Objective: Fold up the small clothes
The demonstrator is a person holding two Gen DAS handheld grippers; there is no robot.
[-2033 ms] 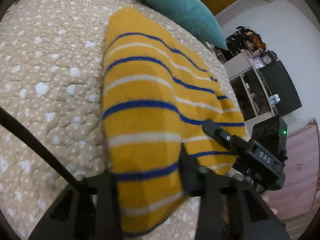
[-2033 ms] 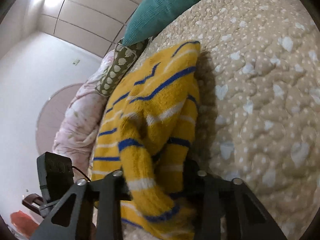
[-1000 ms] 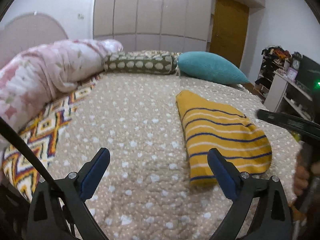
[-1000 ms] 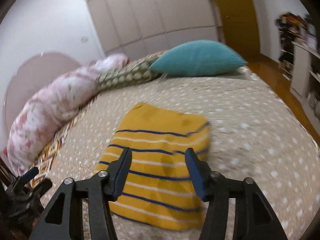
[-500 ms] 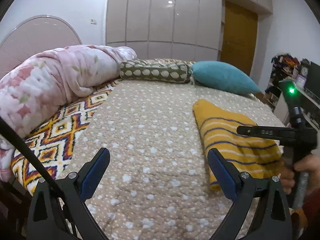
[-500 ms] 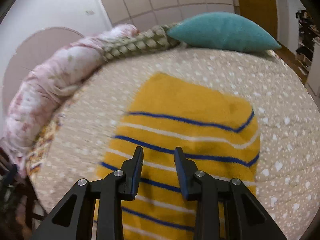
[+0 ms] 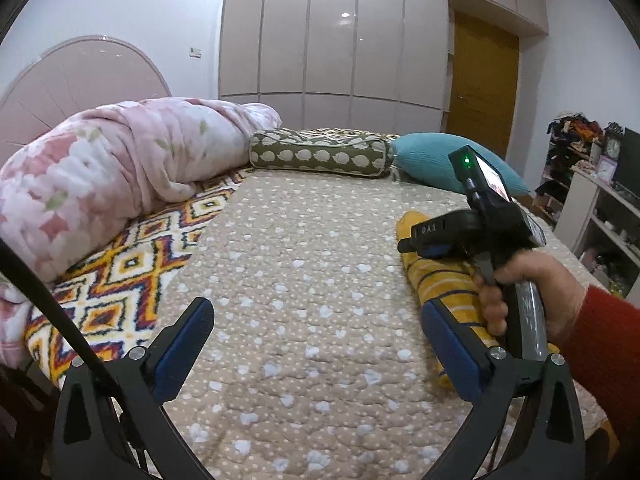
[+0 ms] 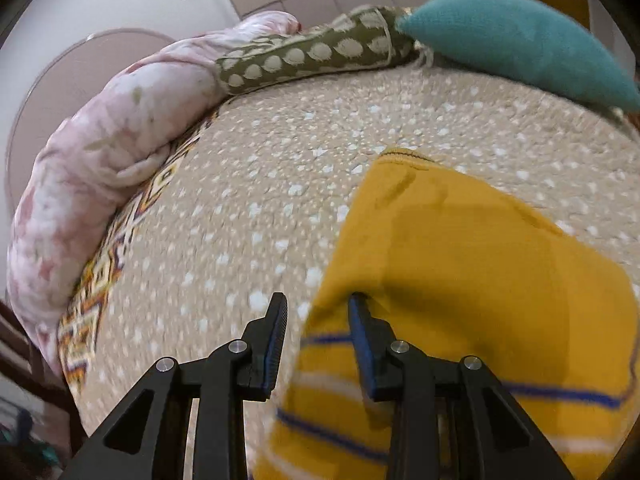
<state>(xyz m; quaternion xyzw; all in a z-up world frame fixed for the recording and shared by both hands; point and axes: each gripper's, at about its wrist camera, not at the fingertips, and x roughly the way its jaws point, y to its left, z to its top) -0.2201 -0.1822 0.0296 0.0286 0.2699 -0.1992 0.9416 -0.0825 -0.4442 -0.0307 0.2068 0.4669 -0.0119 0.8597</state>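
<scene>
A yellow knit garment with blue and white stripes (image 8: 472, 264) lies folded on the beige dotted bedspread (image 8: 280, 168). My right gripper (image 8: 318, 320) is low over the garment's left edge, jaws partly open, with the edge of the cloth between them. In the left wrist view the garment (image 7: 444, 284) lies at the right, mostly behind the right gripper's body and the hand holding it. My left gripper (image 7: 316, 344) is wide open and empty above the bedspread, left of the garment.
A teal pillow (image 7: 436, 160), an olive patterned bolster (image 7: 320, 154) and a rolled pink floral blanket (image 7: 108, 164) lie along the head and left of the bed. A patterned sheet (image 7: 132, 264) shows at the left. Shelves (image 7: 600, 200) stand at the right.
Both grippers let go of the garment and pulled back. The left stays wide open. The right has narrowed, dropped low and moved to the garment's left edge.
</scene>
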